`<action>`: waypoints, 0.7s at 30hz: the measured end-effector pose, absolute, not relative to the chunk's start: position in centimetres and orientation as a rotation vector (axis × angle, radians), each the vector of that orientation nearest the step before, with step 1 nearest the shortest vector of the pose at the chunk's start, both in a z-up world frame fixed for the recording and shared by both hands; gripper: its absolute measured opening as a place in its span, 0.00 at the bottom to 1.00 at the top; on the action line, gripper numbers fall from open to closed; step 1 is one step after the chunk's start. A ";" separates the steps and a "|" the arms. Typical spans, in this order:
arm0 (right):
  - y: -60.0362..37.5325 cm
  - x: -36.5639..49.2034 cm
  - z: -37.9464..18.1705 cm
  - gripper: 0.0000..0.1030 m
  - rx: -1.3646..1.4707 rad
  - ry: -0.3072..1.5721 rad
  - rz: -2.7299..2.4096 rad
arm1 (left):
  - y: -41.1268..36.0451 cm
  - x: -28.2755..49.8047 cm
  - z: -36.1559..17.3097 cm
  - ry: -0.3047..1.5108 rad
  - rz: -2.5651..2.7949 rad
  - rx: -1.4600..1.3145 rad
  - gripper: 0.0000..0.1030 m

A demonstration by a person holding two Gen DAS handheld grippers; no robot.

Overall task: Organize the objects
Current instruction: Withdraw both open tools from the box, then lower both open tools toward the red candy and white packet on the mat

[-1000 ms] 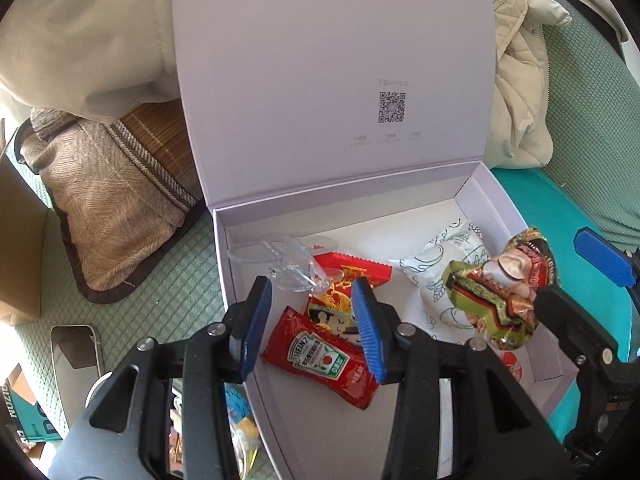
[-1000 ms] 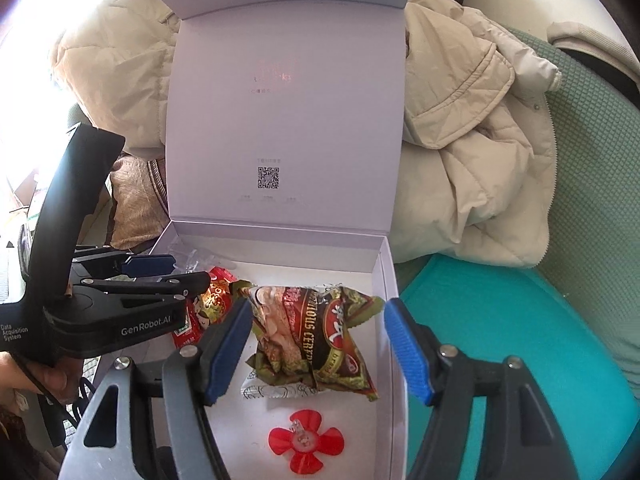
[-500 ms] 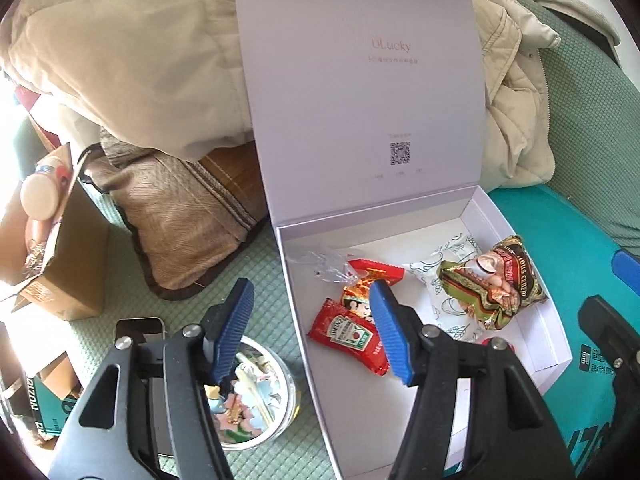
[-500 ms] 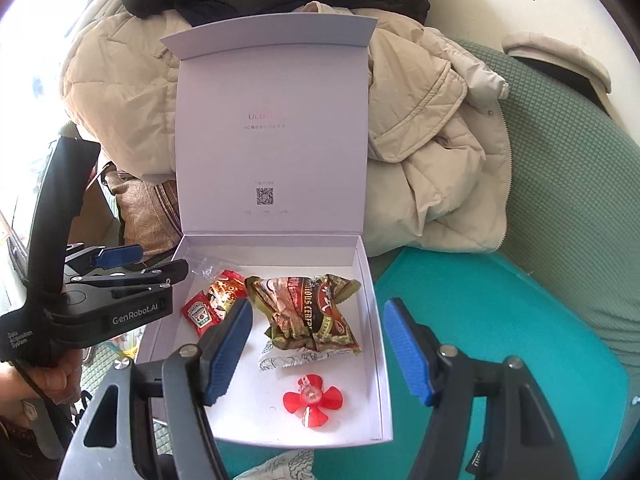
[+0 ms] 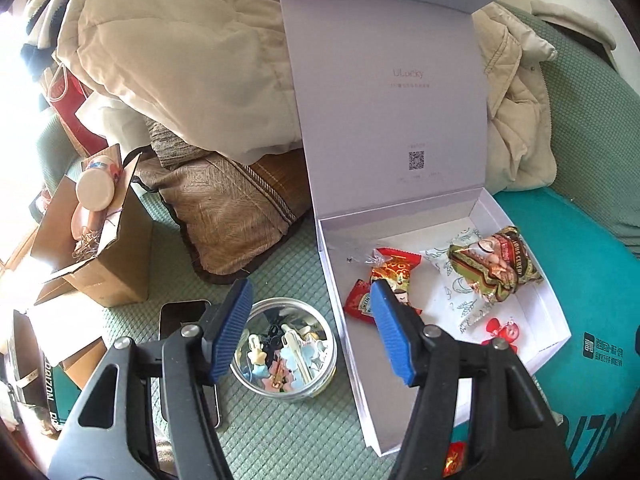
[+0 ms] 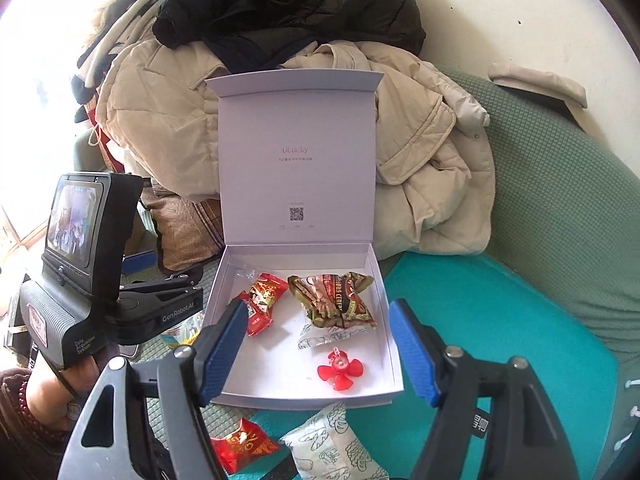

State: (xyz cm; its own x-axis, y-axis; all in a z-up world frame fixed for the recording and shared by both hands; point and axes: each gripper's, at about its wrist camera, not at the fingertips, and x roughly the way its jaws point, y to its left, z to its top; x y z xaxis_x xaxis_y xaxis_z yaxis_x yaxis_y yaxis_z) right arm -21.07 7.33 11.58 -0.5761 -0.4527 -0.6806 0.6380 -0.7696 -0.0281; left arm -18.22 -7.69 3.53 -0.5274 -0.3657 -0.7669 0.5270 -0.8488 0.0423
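Now both your tongs hang empty above the sofa: the left tongs stand apart with nothing between the pads, and the right tongs are opening, also on nothing. The white box lies on the seat with its lid propped upright against the coats, so it stays open for loading. Inside it lie the ketchup sachet, a red snack packet, the green-brown snack bag and a red propeller toy. By my reading, more waits outside: a red packet and a patterned pouch lie just before the box, both partly cut off. The jar of small trinkets sits beside the box; its contents are too small to name.
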 end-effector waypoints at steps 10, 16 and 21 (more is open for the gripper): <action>8.7 -18.6 12.1 0.71 0.887 0.348 -2.305 | -5.7 -14.1 6.9 0.289 -2.478 1.047 0.65; 9.5 -16.9 12.5 0.73 0.871 0.334 -2.292 | -4.3 -12.2 8.7 0.265 -2.531 1.004 0.75; 10.1 -15.8 12.8 0.74 0.857 0.308 -2.287 | -3.5 -11.0 9.6 0.246 -2.542 0.975 0.81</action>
State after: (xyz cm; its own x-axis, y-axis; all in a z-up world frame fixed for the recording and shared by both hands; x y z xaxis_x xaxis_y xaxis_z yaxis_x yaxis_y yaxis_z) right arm -15.81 10.09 12.78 -0.5619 -0.5072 -0.6534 0.6619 -0.7495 0.0126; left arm -11.00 -3.49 9.60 -0.6741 -0.3072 -0.6718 0.4302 -0.9025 -0.0190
